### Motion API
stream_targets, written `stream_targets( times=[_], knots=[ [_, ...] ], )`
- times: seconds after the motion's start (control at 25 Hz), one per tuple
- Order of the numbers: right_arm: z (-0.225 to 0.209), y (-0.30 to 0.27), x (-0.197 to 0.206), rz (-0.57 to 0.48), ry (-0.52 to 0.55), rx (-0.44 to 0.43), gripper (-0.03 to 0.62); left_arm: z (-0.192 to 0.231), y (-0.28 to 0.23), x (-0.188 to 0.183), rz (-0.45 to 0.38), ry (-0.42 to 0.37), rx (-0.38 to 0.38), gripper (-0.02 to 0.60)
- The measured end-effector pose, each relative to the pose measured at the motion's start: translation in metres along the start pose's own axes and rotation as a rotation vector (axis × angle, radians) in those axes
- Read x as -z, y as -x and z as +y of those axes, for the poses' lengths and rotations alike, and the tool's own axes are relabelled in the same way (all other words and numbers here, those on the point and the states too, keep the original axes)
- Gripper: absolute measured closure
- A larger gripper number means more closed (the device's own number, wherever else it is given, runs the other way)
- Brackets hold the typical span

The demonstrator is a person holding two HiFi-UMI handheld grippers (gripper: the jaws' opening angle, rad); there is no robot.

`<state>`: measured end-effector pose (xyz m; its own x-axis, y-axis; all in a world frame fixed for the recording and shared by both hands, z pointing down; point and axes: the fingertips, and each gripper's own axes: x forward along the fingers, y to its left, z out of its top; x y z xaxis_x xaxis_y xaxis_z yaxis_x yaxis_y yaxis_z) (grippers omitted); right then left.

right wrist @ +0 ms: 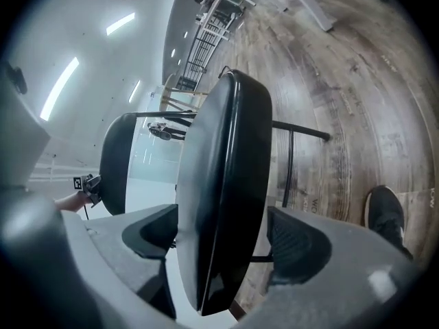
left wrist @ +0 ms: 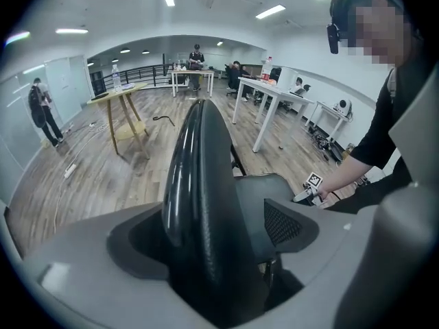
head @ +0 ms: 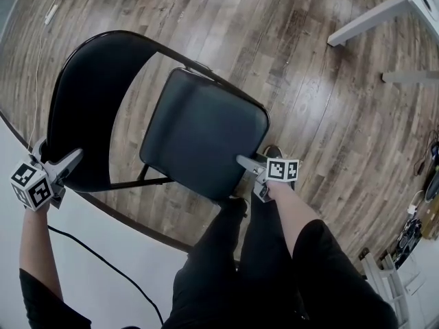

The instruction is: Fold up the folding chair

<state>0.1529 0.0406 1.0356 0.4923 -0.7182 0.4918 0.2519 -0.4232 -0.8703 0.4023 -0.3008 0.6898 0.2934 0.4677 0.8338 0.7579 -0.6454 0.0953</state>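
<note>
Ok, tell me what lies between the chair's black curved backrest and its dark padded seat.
In the head view, an open gap: only brown wood floor shows between backrest and seat, bounded by thin black frame tubes.

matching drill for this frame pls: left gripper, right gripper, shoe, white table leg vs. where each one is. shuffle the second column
1 left gripper
2 right gripper
3 shoe
4 white table leg

A on the floor by the seat's front corner
B top right of the head view, away from the chair
C gripping the backrest's rim
D jaws apart, astride the seat's front edge

Pairs: 1-C, 2-D, 3-A, 4-B
</note>
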Motion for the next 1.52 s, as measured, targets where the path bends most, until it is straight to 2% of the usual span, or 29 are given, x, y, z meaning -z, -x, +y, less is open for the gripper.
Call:
stream_targets(
  times=[0.16, 0.28, 0.4, 0.44, 0.64, 0.84, 1.2, 1.52],
  knots=[
    [0.0, -0.01, -0.005, -0.005, -0.012, -0.018, 0.2, -0.002, -0.004, 0.008, 0.065, -0.011, 0.043, 0.157],
    [0.0, -0.019, -0.006, -0.008, -0.028, -0.029, 0.2, -0.002, -0.005, 0.012, 0.1, -0.036, 0.058, 0.227],
    [0.002, -0.027, -0.007, -0.014, -0.042, -0.045, 0.201, -0.003, -0.005, 0.012, 0.123, -0.043, 0.065, 0.329],
    [0.003, -0.029, -0.006, -0.016, -0.048, -0.051, 0.201, -0.003, -0.005, 0.013, 0.129, -0.041, 0.071, 0.341],
    [0.007, -0.032, -0.006, -0.04, -0.081, -0.095, 0.225, -0.009, -0.002, 0.008, 0.135, -0.018, 0.11, 0.373],
    [0.007, -0.029, -0.008, -0.054, -0.108, -0.139, 0.259, -0.016, 0.0, 0.0, 0.108, 0.034, 0.178, 0.442],
    [0.01, -0.021, -0.008, -0.048, -0.11, -0.123, 0.267, -0.029, 0.003, -0.004, 0.106, 0.056, 0.193, 0.468],
    [0.014, -0.004, -0.005, -0.043, -0.118, -0.069, 0.27, -0.054, 0.01, -0.01, 0.115, 0.05, 0.181, 0.48]
  ],
)
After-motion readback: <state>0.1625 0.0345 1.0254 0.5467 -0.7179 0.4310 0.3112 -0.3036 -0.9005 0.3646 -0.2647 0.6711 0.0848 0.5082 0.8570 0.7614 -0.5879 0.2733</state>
